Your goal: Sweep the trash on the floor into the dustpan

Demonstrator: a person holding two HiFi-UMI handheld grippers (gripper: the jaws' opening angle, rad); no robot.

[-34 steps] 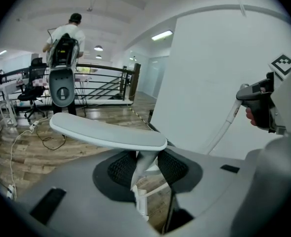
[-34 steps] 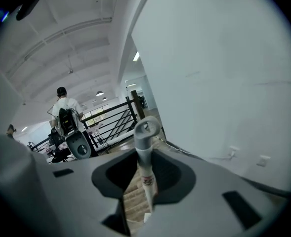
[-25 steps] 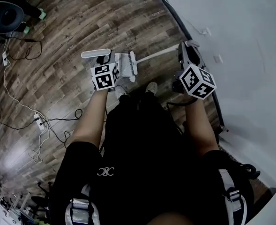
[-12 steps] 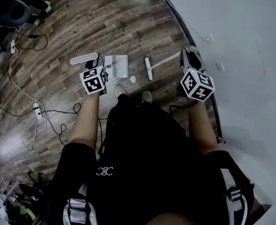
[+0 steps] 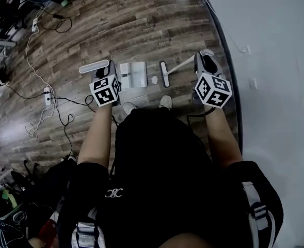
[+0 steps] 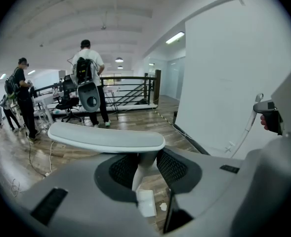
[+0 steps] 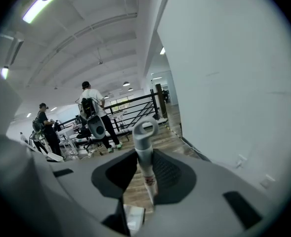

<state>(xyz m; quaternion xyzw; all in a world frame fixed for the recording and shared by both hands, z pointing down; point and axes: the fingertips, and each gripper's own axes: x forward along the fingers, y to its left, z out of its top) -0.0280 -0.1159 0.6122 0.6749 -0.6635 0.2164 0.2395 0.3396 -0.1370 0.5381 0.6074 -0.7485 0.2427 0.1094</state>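
Note:
In the head view my left gripper is shut on the upright handle of a white dustpan that rests on the wooden floor. A small pale scrap of trash lies just right of the pan's mouth. The broom head stands right of the scrap, and its stick runs up to my right gripper, shut on it. In the left gripper view the handle stem sits between the jaws, with pan and scrap below. The right gripper view shows the broom handle clamped.
A white wall with a dark baseboard runs close on the right. Cables and a power strip lie on the floor at left. My shoes stand just behind the pan. People stand by a railing farther off.
The broom head, which lay against the dustpan's mouth, has moved right and away from it. The scrap now shows between them. Both grippers keep their hold.

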